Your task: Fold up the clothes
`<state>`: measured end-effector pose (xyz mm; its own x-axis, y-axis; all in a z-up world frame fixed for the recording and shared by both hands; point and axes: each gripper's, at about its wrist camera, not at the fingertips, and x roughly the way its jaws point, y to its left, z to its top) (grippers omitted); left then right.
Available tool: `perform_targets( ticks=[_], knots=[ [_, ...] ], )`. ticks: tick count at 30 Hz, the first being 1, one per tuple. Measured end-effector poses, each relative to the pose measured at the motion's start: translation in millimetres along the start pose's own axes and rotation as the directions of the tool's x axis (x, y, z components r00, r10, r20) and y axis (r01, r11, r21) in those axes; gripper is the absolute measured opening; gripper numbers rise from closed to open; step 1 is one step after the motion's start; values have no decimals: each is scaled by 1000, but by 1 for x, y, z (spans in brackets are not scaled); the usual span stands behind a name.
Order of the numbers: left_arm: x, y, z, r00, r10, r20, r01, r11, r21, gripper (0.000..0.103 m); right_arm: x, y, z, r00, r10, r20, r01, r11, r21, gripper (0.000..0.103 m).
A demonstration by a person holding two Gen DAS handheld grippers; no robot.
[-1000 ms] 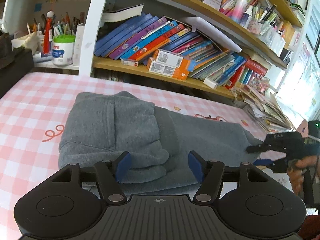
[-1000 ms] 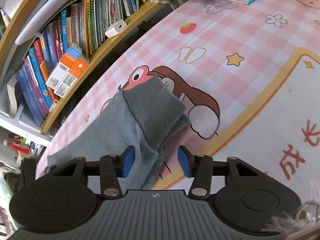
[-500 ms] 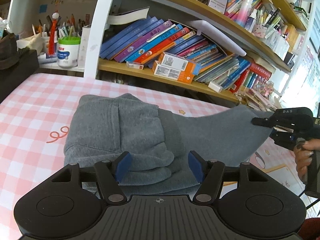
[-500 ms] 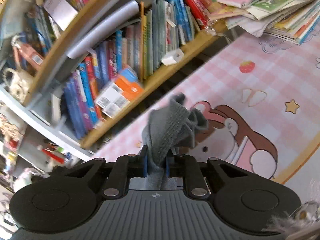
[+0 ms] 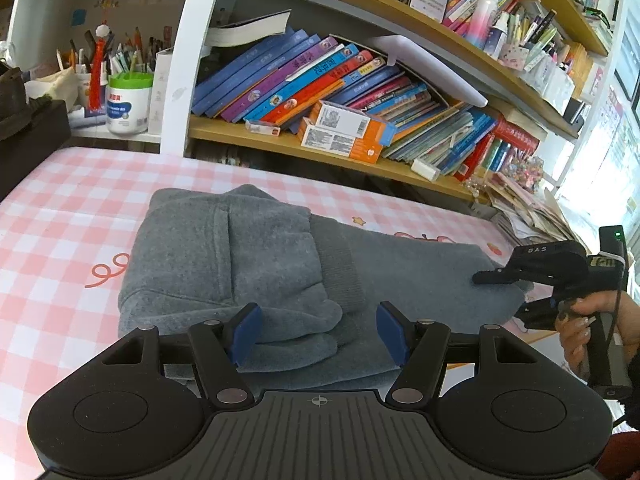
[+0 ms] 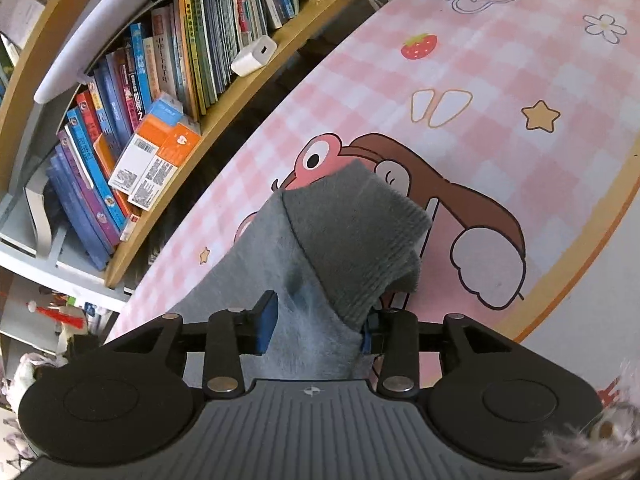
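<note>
The left tongs (image 5: 318, 332) are hanging released above the grey garment (image 5: 256, 272), gripping nothing, while the right tongs (image 6: 316, 328), jaws just opening, are straddling its ribbed cuff (image 6: 356, 240) loosely without clamping it. The garment is lying across the pink checked surface (image 5: 72, 216), one end already doubled into a thick bundle nearest the left tongs. The long sleeve (image 5: 420, 280) is still stretching out flat, so folding looks roughly half done.
</note>
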<state>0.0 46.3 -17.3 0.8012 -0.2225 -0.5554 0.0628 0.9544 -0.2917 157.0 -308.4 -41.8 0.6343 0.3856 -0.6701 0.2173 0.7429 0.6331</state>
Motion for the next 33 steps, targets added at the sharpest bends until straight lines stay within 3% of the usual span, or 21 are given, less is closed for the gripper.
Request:
perform_targets(
  ticks=[2,3,8,16,20,24,28,31,33],
  knots=[
    [-1,-1,0,1000,1,5,-1,1000,-1,64,-3,-5,2,1000,15,-1,-15,1000,12,17],
    [-2,-1,1,1000,2,8,-2,1000,-1,64,-5,-8,3,1000,23,-2,-23,1000,18,15],
    [-6,-4,3,1000,-4,21,3,1000,11,64,-28,-24,5,998,53,22,-53,998,41,15],
    [-6,-19,1,998,-57,13,56,997,59,64,-71,-70,12,993,-44,107,30,990,135,15],
    [-6,-26,0,997,-82,12,80,993,87,64,-90,-67,25,978,-86,190,66,992,111,15],
    [-10,-24,3,996,-80,35,77,994,75,64,-103,-38,32,969,-50,241,45,999,28,15],
    [-14,-17,6,996,-64,64,62,997,40,64,-115,10,25,966,42,255,-6,990,-139,15],
    [-19,-10,8,995,-46,91,46,999,8,64,-113,52,13,965,117,237,-45,956,-289,15],
    [-23,-6,9,993,-34,116,35,999,-6,64,-109,80,0,965,158,211,-60,912,-407,15]
  ],
)
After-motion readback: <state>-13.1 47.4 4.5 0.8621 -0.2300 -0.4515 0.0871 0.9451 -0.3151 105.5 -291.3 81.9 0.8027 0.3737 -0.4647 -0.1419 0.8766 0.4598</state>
